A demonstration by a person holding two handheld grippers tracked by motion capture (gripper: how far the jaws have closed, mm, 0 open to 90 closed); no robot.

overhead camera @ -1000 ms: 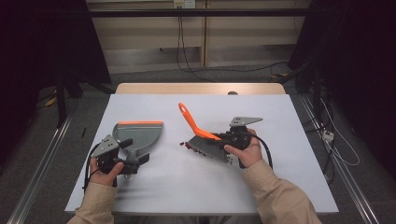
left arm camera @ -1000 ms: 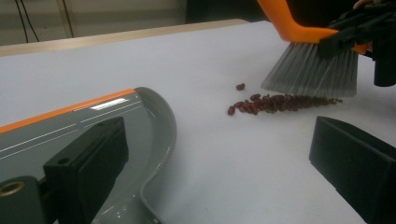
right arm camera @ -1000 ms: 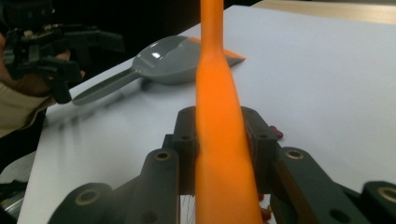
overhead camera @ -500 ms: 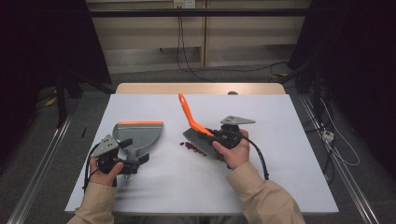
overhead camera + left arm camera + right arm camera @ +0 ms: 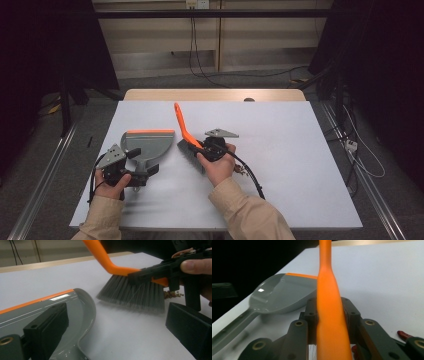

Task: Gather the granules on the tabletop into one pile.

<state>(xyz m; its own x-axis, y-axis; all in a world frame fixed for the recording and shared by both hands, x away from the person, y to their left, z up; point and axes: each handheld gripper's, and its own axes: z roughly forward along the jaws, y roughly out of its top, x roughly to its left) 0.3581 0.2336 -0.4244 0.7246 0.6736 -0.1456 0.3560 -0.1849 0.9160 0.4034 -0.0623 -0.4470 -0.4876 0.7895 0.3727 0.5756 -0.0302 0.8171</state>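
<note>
The right gripper (image 5: 202, 146) has slid toward the left edge of the table (image 5: 300, 150) since a moment ago, taking the brush (image 5: 186, 136) with it. The brush now sits much closer to the dustpan (image 5: 147, 145). The left gripper (image 5: 131, 167) and the dustpan have stayed where they were.

The brush has a smooth, shiny orange plastic handle (image 5: 328, 305) with a bend in it. Below the bend is a flat fan of thin grey bristles (image 5: 132, 293), and their tips rest on the table. The handle slants up and away toward the far edge of the table, leaning a little left. The right gripper's black jaws are squeezed tight on the thick lower part of the handle.

The dustpan is smooth grey plastic, shaped like a wide scoop with curved sides. It has a straight orange strip (image 5: 150, 132) along its mouth. It lies flat on the table near the left edge. Its mouth faces the far edge and its thin grey handle (image 5: 141, 165) points back at the person. The left gripper holds the dustpan by that handle in the high view, but how tight its jaws are I cannot tell.

A little heap of small brown crumbs (image 5: 172, 294) lies on the table just behind the bristles, on the side away from the dustpan. The table top is plain, pale and smooth.
</note>
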